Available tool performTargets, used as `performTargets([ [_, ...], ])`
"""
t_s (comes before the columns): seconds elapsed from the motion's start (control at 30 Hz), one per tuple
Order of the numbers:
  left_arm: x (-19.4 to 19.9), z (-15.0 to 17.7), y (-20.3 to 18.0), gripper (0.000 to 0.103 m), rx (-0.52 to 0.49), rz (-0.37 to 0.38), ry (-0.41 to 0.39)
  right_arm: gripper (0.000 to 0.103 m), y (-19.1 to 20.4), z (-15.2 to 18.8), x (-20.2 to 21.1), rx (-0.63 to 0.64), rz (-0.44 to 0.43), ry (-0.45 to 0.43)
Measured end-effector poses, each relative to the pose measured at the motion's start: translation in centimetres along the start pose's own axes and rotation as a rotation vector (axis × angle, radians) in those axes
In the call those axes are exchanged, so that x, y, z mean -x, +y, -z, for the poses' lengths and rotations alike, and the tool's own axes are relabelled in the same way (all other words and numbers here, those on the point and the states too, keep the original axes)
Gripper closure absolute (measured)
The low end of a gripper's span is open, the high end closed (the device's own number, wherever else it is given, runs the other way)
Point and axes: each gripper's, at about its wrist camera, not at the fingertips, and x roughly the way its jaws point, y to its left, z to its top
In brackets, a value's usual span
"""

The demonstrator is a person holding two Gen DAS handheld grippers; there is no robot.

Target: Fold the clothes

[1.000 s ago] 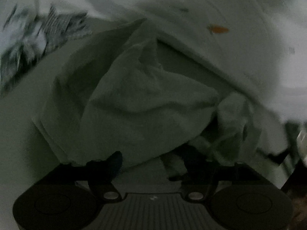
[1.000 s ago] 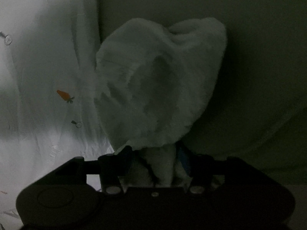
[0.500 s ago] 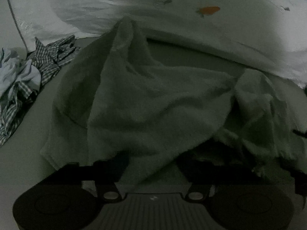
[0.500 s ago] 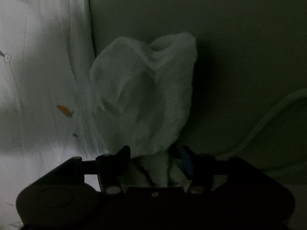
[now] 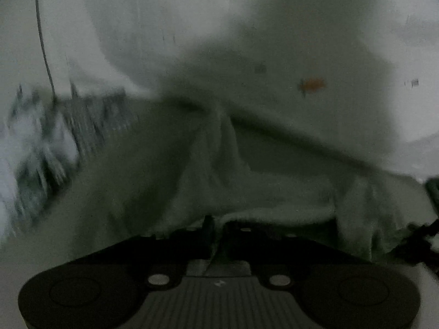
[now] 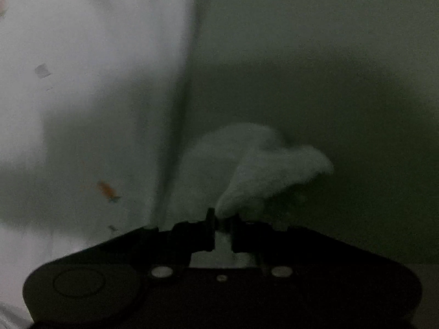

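Both the left gripper (image 5: 216, 230) and right gripper (image 6: 222, 223) pinch the towel (image 5: 219, 170); the jaws are closing on cloth, and the checked clothes (image 5: 55, 142) are just blur.

The towel (image 5: 241, 181) lay spread on the bed (image 6: 315, 54), one edge of it drawn up between the fingers of the left gripper (image 5: 216, 227) and a bunched corner (image 6: 263, 170) standing up from between the fingers of the right gripper (image 6: 222, 219). Behind the towel a printed sheet (image 5: 274, 41) was heaped, and its edge overlapped the towel's far side. A checked garment (image 5: 55, 137) sat crumpled to the left of the towel, apart from it, against the foot of the sheet.
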Motion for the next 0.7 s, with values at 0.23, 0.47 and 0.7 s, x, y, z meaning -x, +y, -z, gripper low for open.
performTargets([
  [0.23, -2.9, -11.7, 7.2, 0.096, -0.004, -0.063, -0.219, 0.094, 20.5, -3.0, -4.1, 0.330, -0.317, -0.062],
  [0.47, -7.6, -15.0, 17.7, 0.070, 0.269, -0.194, -0.174, 0.046, 25.7, 3.5, -6.1, 0.529, -0.308, -0.052],
  [0.7, -7.2, -4.3, 19.4, 0.045, 0.213, 0.007, 0.105, 0.046, 11.7, 13.9, -6.3, 0.631, 0.165, 0.085],
])
